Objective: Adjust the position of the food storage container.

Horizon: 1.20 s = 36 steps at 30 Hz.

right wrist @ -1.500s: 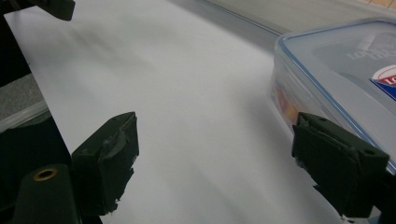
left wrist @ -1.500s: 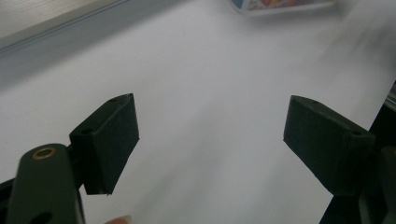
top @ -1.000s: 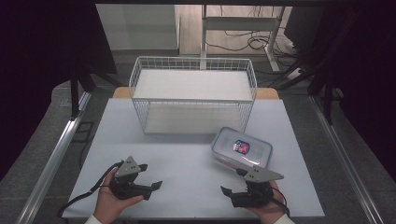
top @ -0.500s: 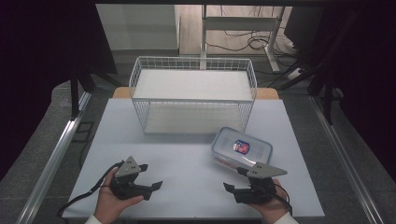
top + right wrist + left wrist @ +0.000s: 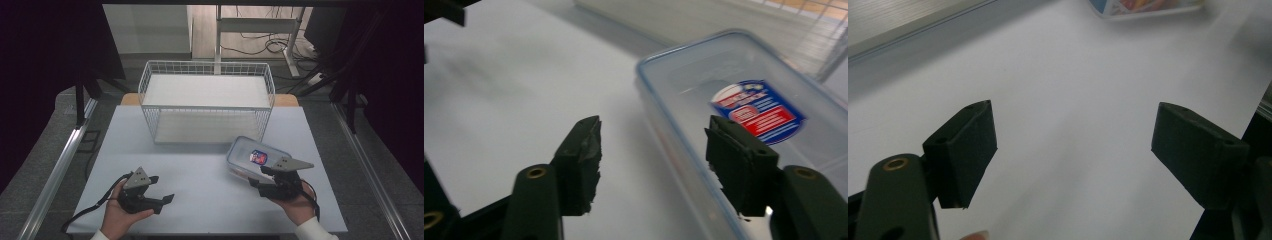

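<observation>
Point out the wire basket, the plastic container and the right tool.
wire basket point(image 5: 207, 107): high view, front top rim.
plastic container point(image 5: 240, 152): high view, clear lid.
right tool point(image 5: 651, 167): right gripper view, midway between its open jaws.

Each hand-held gripper was black, the left point(image 5: 150, 192) and right point(image 5: 278, 177) alike, with a grey three-cornered plate on top and a black cable trailing behind. The jaws were blocky, with brass-coloured rivets at their bases. White sleeves point(image 5: 314, 231) showed at the wrists.

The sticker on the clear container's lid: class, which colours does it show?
Blue, red and white; the sticker shows best in the right gripper view.
</observation>
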Motion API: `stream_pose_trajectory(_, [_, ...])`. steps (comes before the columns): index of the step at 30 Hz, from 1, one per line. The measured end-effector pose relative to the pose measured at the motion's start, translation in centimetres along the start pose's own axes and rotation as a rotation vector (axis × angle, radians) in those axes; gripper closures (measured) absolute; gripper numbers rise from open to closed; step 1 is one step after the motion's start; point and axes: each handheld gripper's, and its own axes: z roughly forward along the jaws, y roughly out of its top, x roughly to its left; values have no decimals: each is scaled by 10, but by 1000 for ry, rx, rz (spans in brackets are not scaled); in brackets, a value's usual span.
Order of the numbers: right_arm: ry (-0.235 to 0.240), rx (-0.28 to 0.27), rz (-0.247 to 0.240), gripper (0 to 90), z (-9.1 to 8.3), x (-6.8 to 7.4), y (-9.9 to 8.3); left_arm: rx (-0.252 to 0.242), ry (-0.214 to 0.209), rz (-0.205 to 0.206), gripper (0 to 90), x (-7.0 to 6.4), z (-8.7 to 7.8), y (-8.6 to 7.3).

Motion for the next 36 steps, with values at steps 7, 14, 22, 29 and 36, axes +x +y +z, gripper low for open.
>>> stream_pose_trajectory(7, [-60, 27, 52, 543, 9, -40, 29, -11, 5, 1, 180, -1, -3, 0])
stream_pose_trajectory(14, [-108, 115, 74, 655, 22, -77, 47, 3, 6, 1, 179, 0, 0, 0])
stream_pose_trajectory(22, [-147, 233, 82, 885, 49, -109, 57, 18, 15, -1, 179, 0, 1, 0])
stream_pose_trajectory(29, [-161, 320, 33, 888, 73, -125, 58, 23, 24, 6, 179, 1, 1, -1])
stream_pose_trajectory(36, [-179, 336, -26, 891, 80, -122, 56, 18, 25, 10, 182, 0, 1, -1])
